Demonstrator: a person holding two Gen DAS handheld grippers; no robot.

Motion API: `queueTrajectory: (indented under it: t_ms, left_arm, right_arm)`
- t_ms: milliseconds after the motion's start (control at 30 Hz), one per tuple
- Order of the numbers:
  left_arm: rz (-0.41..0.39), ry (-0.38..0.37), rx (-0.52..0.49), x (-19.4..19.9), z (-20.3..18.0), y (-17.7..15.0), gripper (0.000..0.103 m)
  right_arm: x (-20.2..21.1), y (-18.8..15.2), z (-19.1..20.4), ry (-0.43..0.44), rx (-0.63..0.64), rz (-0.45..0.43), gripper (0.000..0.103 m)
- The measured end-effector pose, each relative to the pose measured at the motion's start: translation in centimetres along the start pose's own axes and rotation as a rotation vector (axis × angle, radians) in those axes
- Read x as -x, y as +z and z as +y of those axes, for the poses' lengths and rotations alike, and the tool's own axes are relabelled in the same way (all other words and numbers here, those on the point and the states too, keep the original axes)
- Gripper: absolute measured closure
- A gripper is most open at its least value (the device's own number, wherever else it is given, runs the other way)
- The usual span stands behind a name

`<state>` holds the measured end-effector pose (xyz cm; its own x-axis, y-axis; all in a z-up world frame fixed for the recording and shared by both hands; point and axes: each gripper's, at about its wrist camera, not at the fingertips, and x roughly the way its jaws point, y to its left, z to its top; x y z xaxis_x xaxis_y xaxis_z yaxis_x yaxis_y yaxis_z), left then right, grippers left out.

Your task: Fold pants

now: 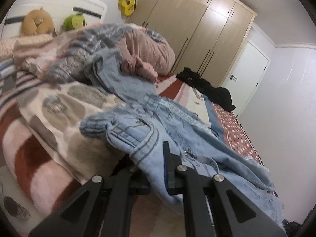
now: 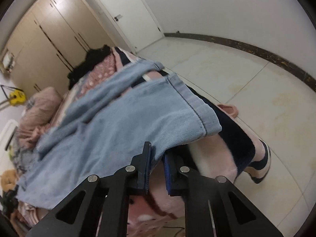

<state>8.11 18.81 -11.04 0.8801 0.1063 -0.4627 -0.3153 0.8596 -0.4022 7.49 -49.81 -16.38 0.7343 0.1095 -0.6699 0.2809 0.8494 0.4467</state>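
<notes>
Denim, light blue pants (image 1: 150,122), sprawls unfolded across the patterned bed (image 1: 59,106); my left gripper (image 1: 152,158) pinches the waist, my right gripper (image 2: 158,152) the leg edge. Next, I judge: lift and align.

The left gripper (image 1: 156,169) has its jaws drawn close, pinching a fold of cloth between them — the fabric drapes over the left finger and hides most of it. The right gripper (image 2: 157,167) is likewise nearly closed, its blue pads (image 2: 167,174) clamping cloth that enters from above the tips.
</notes>
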Motion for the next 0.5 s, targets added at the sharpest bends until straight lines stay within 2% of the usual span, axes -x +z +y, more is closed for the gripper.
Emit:
queueTrajectory:
  t_ms: [200, 333, 433, 500]
  left_arm:
    - [-0.081, 0.033, -0.009, 3.7, 0.8, 1.3, 0.097]
    - [-0.106, 0.062, -0.011, 5.1, 1.4, 1.8, 0.097]
    - [-0.089, 0.059, -0.02, 5.1, 1.4, 2.2, 0.097]
    - [-0.071, 0.064, -0.066, 4.6, 0.5, 2.7, 0.096]
  right_arm:
    - [2.6, 0.7, 3.0, 0.05, 0.093, -0.076, 0.1]
    - [4.2, 1.2, 4.7, 0.113, 0.121, -0.116, 0.1]
    - [4.7, 1.6, 5.5, 0.129, 0.154, -0.125, 0.1]
    - [4.6, 1.9, 6.0, 0.127, 0.175, -0.128, 0.1]
